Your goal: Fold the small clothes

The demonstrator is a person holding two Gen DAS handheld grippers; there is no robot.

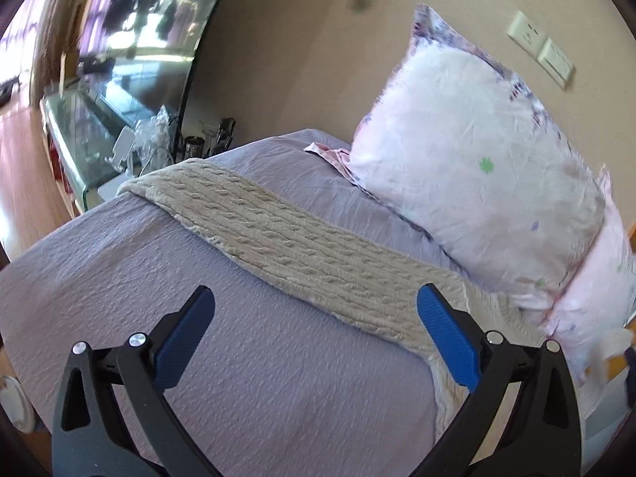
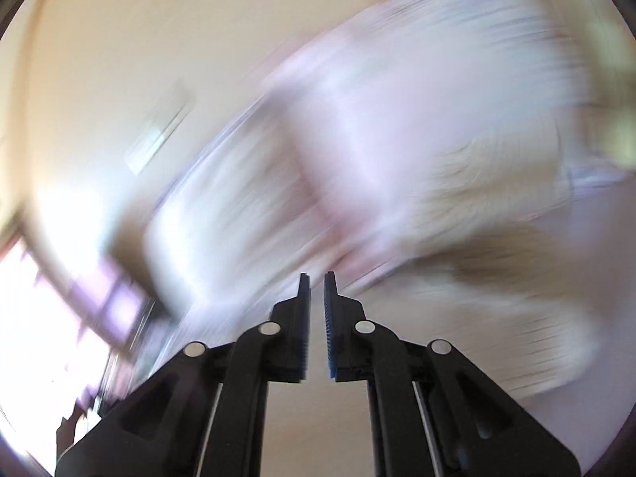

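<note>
In the left wrist view a beige cable-knit garment (image 1: 286,246) lies stretched in a long band across a lilac bedspread (image 1: 190,278). My left gripper (image 1: 316,306) is open and empty, held just above the bedspread near the garment's near edge. In the right wrist view my right gripper (image 2: 317,278) has its jaws almost together with a thin gap and nothing between them. That view is heavily motion-blurred; a beige patch (image 2: 489,198) that may be the garment shows at the right.
A white floral pillow (image 1: 477,159) leans against the beige wall at the bed's head, with a pink pillow (image 1: 596,286) beside it. Wall sockets (image 1: 540,47) sit above. A glass-topped stand with clutter (image 1: 119,131) stands left of the bed.
</note>
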